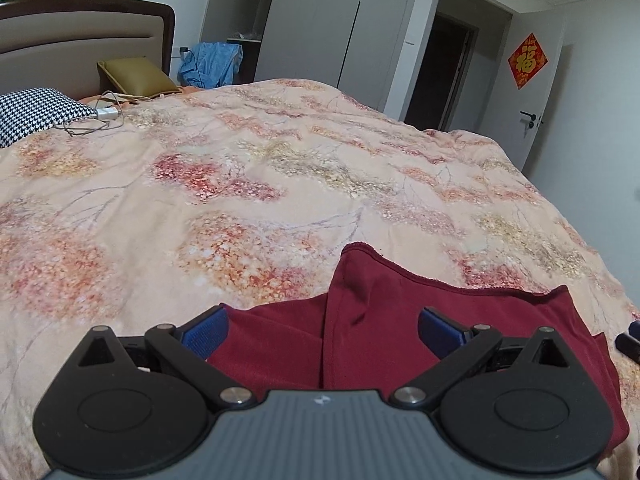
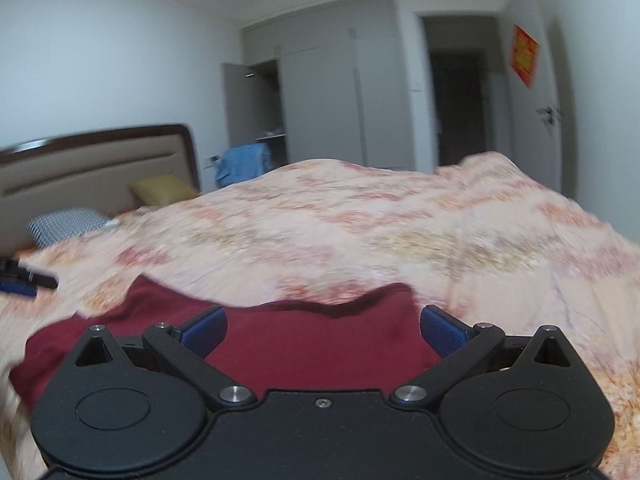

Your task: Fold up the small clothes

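Both grippers, left [image 1: 323, 330] and right [image 2: 323, 328], hover level, jaws apart, over maroon garment [image 1: 380, 320] on bedspread [image 1: 280, 168]

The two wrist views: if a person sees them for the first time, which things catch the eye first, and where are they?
First comes the dark red garment, lying partly folded on the near edge of the floral bedspread. The left gripper and the right gripper both stand open just above it, holding nothing. Farther back, a red paper decoration hangs on the white door at the right.
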A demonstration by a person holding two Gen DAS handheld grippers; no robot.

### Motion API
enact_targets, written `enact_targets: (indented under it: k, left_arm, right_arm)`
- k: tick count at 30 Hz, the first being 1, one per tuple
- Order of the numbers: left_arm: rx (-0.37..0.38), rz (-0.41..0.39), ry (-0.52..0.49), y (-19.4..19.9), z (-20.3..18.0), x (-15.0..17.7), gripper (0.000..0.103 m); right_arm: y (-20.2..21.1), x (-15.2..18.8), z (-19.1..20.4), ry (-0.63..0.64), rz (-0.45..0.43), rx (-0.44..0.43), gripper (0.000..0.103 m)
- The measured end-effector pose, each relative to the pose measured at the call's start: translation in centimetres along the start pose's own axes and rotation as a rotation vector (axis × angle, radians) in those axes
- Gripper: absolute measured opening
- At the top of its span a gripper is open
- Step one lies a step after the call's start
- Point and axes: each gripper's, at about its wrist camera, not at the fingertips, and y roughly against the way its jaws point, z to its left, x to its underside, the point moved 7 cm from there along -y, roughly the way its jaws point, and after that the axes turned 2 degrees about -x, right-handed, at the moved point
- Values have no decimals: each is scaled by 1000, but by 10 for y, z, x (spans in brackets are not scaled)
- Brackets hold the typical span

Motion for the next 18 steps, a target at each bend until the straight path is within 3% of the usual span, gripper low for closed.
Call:
enact_targets:
  k: [3, 9, 18]
  left_arm:
    - [-2, 2, -5, 11, 0, 4, 103]
    - [-14, 26, -4, 20, 1, 16, 103]
    - [-21, 71, 41, 17, 12, 39, 103]
  right_arm:
    - [-1, 10, 34, 84, 9, -29, 103]
    - [-10, 32, 78, 188, 7, 21, 103]
    - [-18, 66, 108, 322, 24, 31, 103]
